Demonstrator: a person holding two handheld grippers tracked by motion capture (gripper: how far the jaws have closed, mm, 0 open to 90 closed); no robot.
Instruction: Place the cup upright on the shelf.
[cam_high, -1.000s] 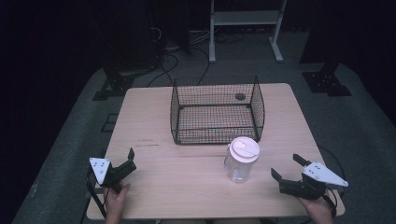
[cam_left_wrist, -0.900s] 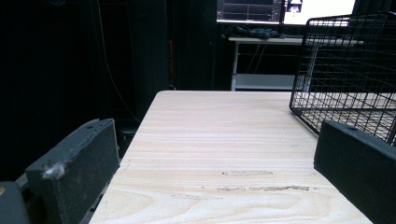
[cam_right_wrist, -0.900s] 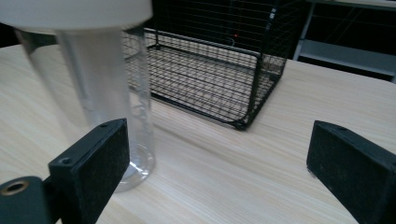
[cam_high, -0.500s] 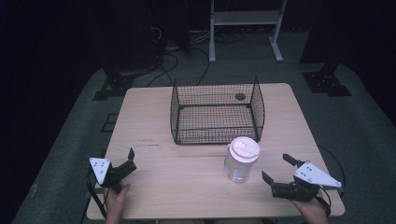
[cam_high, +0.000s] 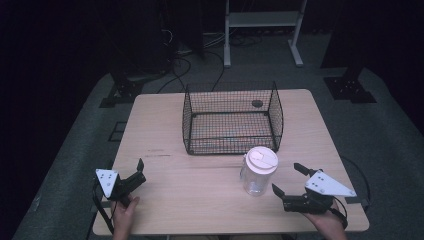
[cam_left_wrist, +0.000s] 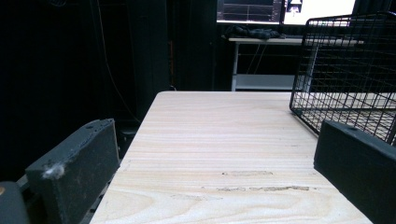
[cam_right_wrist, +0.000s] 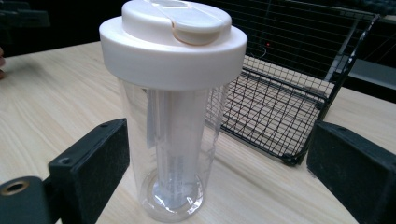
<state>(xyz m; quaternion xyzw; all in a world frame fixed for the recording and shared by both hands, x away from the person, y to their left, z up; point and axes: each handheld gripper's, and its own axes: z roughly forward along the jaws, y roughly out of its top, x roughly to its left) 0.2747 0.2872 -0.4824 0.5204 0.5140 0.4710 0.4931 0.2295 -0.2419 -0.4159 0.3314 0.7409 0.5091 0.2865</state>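
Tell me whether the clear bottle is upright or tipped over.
Upright. The clear bottle stands on its base on the table, white lid on top, in front of the wire basket.

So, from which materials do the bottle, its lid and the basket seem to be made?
Bottle: clear, glossy plastic by the look; the table shows through it. Lid: opaque white, smooth plastic. Basket: thin black wire mesh, likely coated metal.
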